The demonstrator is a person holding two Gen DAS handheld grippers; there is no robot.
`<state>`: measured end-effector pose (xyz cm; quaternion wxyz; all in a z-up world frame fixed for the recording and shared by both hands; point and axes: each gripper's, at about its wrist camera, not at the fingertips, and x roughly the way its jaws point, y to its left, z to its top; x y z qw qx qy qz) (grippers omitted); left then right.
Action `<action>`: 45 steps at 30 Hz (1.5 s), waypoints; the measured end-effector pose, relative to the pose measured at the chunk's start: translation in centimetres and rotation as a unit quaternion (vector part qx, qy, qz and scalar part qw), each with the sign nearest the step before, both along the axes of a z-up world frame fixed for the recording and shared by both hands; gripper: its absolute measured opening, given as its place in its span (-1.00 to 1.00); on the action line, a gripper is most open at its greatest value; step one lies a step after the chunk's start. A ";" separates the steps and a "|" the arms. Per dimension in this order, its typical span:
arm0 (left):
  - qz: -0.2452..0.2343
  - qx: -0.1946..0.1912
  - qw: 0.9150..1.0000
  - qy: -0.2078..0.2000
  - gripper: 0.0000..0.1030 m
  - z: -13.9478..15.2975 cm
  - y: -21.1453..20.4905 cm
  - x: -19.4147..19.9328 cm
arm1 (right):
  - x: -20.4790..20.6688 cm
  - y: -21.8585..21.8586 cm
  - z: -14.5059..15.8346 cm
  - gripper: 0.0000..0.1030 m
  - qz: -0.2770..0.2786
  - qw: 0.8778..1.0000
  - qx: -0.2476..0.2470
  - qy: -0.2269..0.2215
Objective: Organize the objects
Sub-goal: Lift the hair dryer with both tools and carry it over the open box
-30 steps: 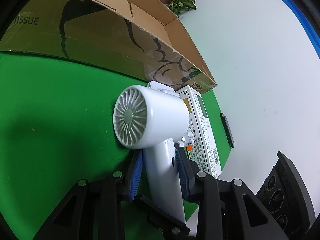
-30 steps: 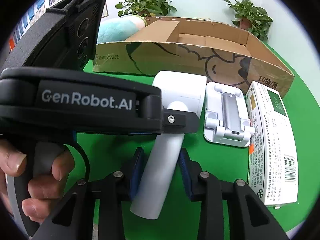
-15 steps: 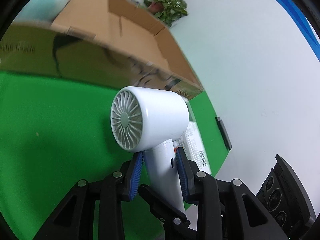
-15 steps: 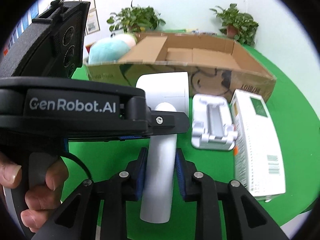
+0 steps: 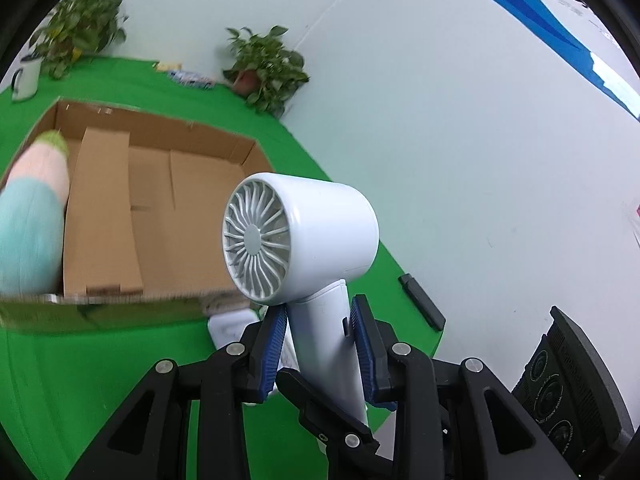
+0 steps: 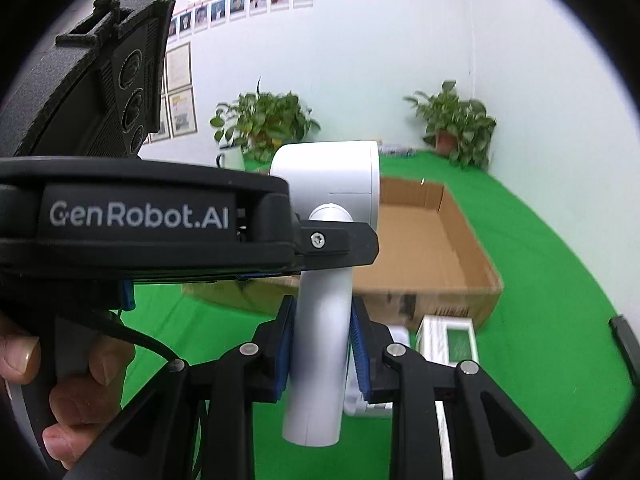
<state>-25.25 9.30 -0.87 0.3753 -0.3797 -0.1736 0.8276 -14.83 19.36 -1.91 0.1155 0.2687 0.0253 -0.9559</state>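
The left gripper (image 5: 320, 344) is pinching the handle of the white hair dryer (image 5: 304, 236), its blue pads pressing the handle's two sides just under the barrel. The right gripper (image 6: 322, 352) is clamping the same handle lower down, pads tight on both flanks, and the left tool is crossing the upper left of the right wrist view. Two grips on one slim handle are likely keeping the heavy barrel from swinging while the dryer is hanging clear of the green table (image 5: 100, 360).

The open cardboard box (image 5: 160, 216) is sitting at left centre of the left view, behind the dryer; it looks like the place where the dryer belongs. A pastel plush toy (image 5: 28, 232) is lying at its far left edge.

Low in the right view, a white carton (image 6: 450, 340) and a white stand (image 6: 396, 336), mostly hidden, are lying on the table in front of the box, probably waiting their turn.
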 end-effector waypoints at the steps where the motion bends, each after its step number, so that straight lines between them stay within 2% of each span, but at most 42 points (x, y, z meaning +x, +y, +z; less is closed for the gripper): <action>1: -0.002 -0.003 1.000 0.006 -0.42 0.9 0.0 -0.7 | -0.2 0.0 0.6 -0.52 -0.001 1.000 -0.002 0.006; 2: -0.005 -0.006 1.000 0.015 -0.42 1.7 0.6 -1.4 | -0.5 0.0 1.1 -0.51 -0.003 1.000 -0.003 0.012; 4: -0.010 -0.007 1.000 0.024 -0.42 4.8 -0.6 -0.1 | -1.1 0.0 2.0 -0.51 -0.007 1.000 -0.004 0.020; 8: -0.014 -0.014 0.999 0.036 -0.42 7.8 0.4 -2.4 | -3.1 0.0 3.9 -0.51 -0.012 0.999 -0.009 0.030; 14: -0.020 -0.015 0.999 0.036 -0.42 10.1 0.7 -6.7 | -5.7 -0.6 5.6 -0.51 -0.015 1.000 -0.007 0.027; 16: -0.021 -0.013 0.999 0.033 -0.42 10.1 0.6 -7.3 | -7.1 -0.4 5.8 -0.51 -0.016 1.000 -0.005 0.027; 18: -0.019 -0.014 0.999 0.026 -0.42 10.0 0.7 -8.7 | -6.7 -0.6 5.8 -0.51 -0.015 1.000 -0.009 0.020; 26: -0.017 -0.014 1.000 -0.005 -0.42 6.4 0.8 -14.3 | -10.6 -1.8 4.8 -0.51 -0.013 1.000 -0.005 -0.016; 29: -0.016 -0.022 0.999 -0.019 -0.41 4.4 0.8 -15.8 | -11.5 -1.6 3.4 -0.51 -0.012 0.999 -0.009 -0.033; 30: -0.015 -0.023 0.999 -0.025 -0.42 3.7 0.7 -16.6 | -13.6 -1.1 3.0 -0.51 -0.012 0.999 -0.010 -0.038; 35: -0.011 -0.034 0.998 -0.055 -0.41 -0.4 0.4 -19.6 | -15.6 -1.2 0.5 -0.51 -0.008 0.997 -0.021 -0.069; 45: 0.000 -0.076 0.987 -0.142 -0.41 -8.8 1.0 -24.2 | -18.7 -0.5 -5.5 -0.51 0.007 0.986 -0.059 -0.157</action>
